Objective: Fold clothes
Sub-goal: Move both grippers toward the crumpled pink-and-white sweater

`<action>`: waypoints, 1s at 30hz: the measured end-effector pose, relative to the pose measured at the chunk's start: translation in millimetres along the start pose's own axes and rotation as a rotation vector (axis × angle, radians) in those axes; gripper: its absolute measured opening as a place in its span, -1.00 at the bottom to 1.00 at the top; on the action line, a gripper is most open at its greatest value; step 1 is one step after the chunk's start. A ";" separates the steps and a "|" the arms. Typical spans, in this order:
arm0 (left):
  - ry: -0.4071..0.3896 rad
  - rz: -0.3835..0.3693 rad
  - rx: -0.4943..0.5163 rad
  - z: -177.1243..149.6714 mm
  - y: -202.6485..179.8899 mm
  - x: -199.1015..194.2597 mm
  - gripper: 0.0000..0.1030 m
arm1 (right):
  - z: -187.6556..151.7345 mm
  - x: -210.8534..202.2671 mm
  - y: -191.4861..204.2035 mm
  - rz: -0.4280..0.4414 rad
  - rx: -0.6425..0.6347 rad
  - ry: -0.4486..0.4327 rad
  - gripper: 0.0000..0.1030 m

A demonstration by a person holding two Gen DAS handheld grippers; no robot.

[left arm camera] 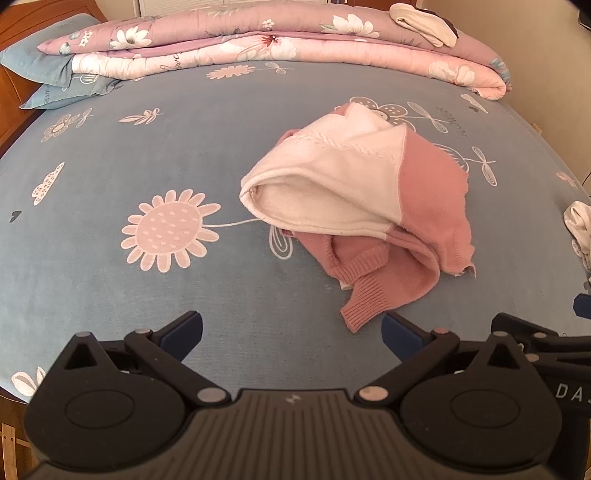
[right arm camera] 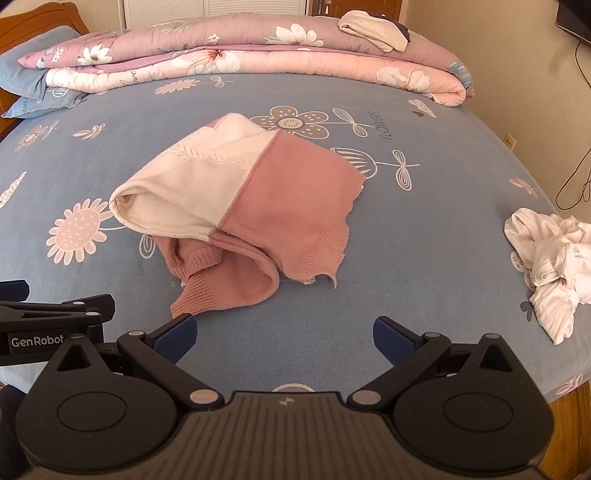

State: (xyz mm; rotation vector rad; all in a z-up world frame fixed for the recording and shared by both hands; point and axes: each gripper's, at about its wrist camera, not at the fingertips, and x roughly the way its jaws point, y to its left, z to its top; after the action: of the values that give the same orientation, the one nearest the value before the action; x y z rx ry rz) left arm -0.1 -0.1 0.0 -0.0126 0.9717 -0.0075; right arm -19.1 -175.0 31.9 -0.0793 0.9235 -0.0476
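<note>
Crumpled pink-and-white knit sweater (right arm camera: pixel 236 206) on blue flowered bed sheet (right arm camera: pixel 424 229) printed "FLOWERS". Left hand-held gripper (left arm camera: pixel 291 332) and right hand-held gripper (right arm camera: pixel 284 334), "GenRobot"-marked: spread wide, empty.

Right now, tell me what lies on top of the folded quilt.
A cream garment lies on the quilt at its right end, with something dark behind it, mostly covered, so I cannot identify it.

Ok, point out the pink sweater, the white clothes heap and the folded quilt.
pink sweater (right arm camera: pixel 288 192), right wrist view, on its pink body panel.
white clothes heap (right arm camera: pixel 550 258), right wrist view, on its middle folds.
folded quilt (left arm camera: pixel 295 48), left wrist view, on its front fold.
</note>
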 end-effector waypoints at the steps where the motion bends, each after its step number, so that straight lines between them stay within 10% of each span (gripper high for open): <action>1: 0.000 0.000 0.001 -0.1 -0.1 -0.1 0.99 | 0.2 0.1 -0.2 0.001 0.001 0.004 1.00; 30: 0.001 0.007 0.026 -2.3 3.8 1.2 0.99 | -4.6 1.9 -0.3 0.010 -0.002 0.011 1.00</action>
State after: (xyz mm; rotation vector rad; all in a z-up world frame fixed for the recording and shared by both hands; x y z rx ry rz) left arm -1.3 3.8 -2.3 0.0145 0.9722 -0.0136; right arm -21.7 -175.7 27.7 -0.0762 0.9351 -0.0382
